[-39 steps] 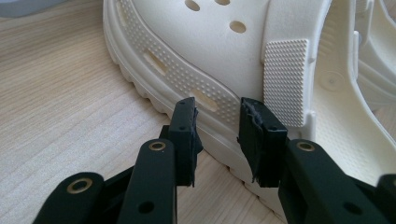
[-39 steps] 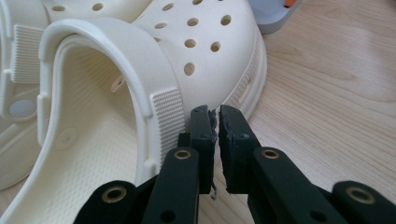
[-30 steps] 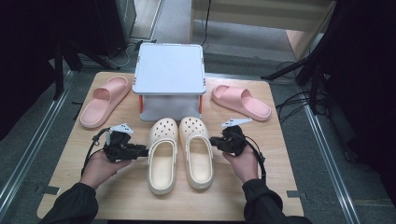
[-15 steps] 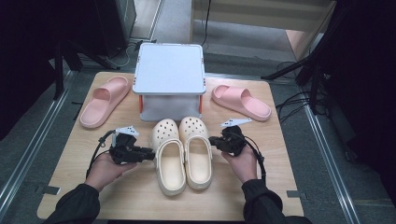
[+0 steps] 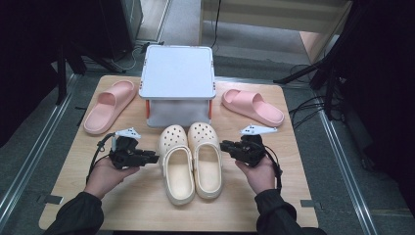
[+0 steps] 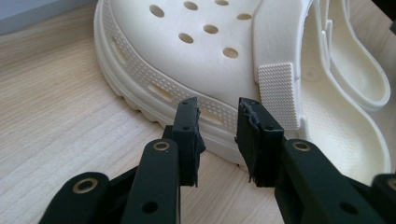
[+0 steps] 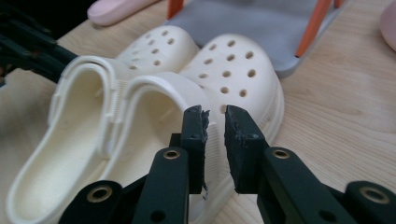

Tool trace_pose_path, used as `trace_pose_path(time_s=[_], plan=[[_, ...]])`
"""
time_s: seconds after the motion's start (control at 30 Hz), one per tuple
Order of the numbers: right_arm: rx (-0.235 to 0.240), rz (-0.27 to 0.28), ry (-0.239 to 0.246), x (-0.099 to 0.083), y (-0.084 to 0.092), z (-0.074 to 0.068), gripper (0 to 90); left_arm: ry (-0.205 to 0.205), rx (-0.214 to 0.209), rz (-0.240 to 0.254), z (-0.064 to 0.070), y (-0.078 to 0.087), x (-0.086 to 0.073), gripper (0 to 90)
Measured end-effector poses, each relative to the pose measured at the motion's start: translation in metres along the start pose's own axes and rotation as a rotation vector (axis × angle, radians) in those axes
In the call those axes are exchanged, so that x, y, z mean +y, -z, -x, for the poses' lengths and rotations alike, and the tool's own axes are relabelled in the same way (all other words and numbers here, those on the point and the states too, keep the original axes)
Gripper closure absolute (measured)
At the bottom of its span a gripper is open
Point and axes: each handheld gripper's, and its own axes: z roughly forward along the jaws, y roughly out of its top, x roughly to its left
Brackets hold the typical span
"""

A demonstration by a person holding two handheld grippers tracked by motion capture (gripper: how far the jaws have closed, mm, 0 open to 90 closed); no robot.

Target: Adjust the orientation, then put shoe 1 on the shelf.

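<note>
Nudging done: left clog (image 5: 178, 166) now pushed flush against right clog (image 5: 206, 157), pair mid-table before box (image 5: 177, 83) | my left gripper (image 5: 152, 158) jaws slightly apart at its side | right gripper (image 5: 226, 146) likewise, gripping nothing | pair looks aligned.

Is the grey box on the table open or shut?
Shut. In the high view a flat lid covers the whole top of the box, and nothing inside it can be seen.
</note>
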Motion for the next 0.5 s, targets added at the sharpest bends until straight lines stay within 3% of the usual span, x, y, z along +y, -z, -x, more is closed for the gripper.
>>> trace_pose_path(time_s=[0.2, 0.4, 0.5], plan=[[0.07, 0.024, 0.023, 0.001, 0.009, -0.022, 72.8, 0.031, 0.0, -0.001, -0.001, 0.011, 0.007, 69.8], [0.085, -0.01, 0.054, -0.005, 0.003, -0.042, 60.2, 0.031, -0.011, 0.021, -0.005, 0.016, 0.015, 69.8], [0.088, -0.02, 0.062, -0.006, -0.003, -0.047, 59.2, 0.021, -0.005, 0.018, -0.008, 0.017, 0.019, 70.5]])
